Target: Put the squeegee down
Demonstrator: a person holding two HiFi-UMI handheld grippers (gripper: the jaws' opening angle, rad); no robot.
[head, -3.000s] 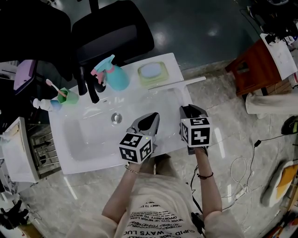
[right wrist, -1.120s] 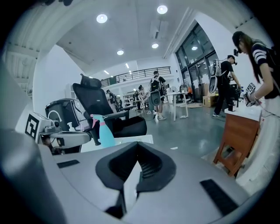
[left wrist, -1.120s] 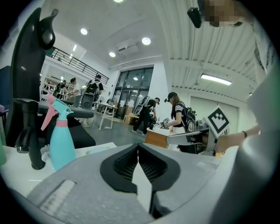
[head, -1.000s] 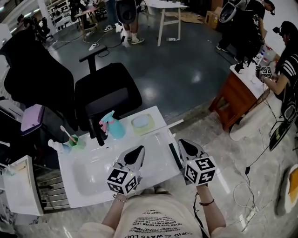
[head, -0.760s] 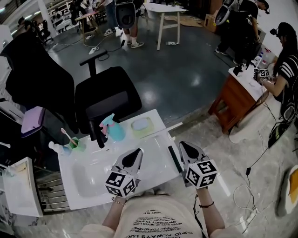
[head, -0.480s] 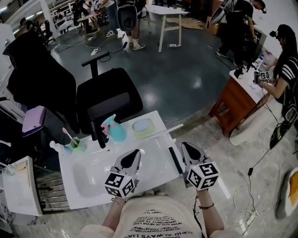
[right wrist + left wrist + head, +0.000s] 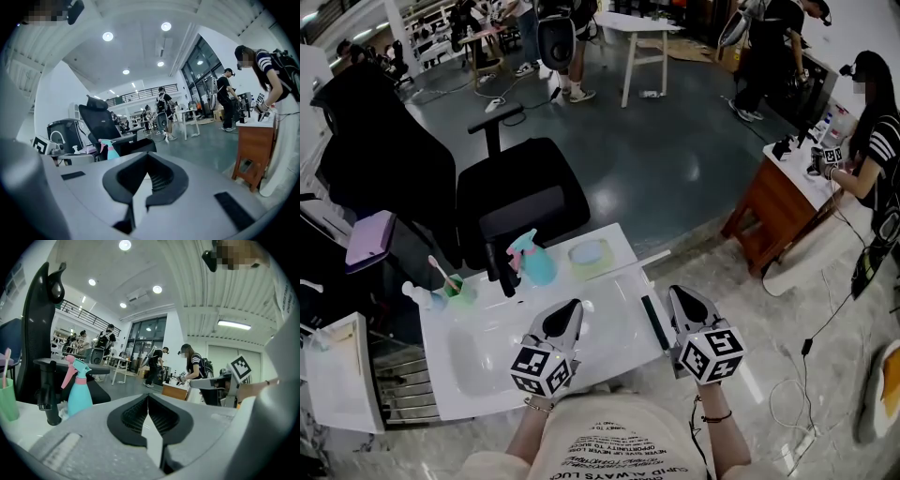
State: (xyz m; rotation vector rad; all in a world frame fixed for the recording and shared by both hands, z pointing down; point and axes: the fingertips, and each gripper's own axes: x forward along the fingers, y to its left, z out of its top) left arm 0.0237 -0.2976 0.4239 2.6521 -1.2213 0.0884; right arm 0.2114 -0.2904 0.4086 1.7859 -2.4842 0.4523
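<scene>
Looks done to me: squeegee (image 7: pixel 652 322) lies on the surface (image 7: pixel 478 394), nine o'clock of my right hand-held gripper (image 7: pixel 678 292); it and my left hand-held gripper (image 7: pixel 574 306) are closed, empty.

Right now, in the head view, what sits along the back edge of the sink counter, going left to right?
White pump bottle → green cup holding a toothbrush → black faucet → teal spray bottle → soap dish

Glossy dark floor (image 7: pixel 675 159), black office chair (image 7: pixel 520 202), wooden cabinet (image 7: pixel 778 211), round ceiling lights (image 7: pixel 108 36).
</scene>
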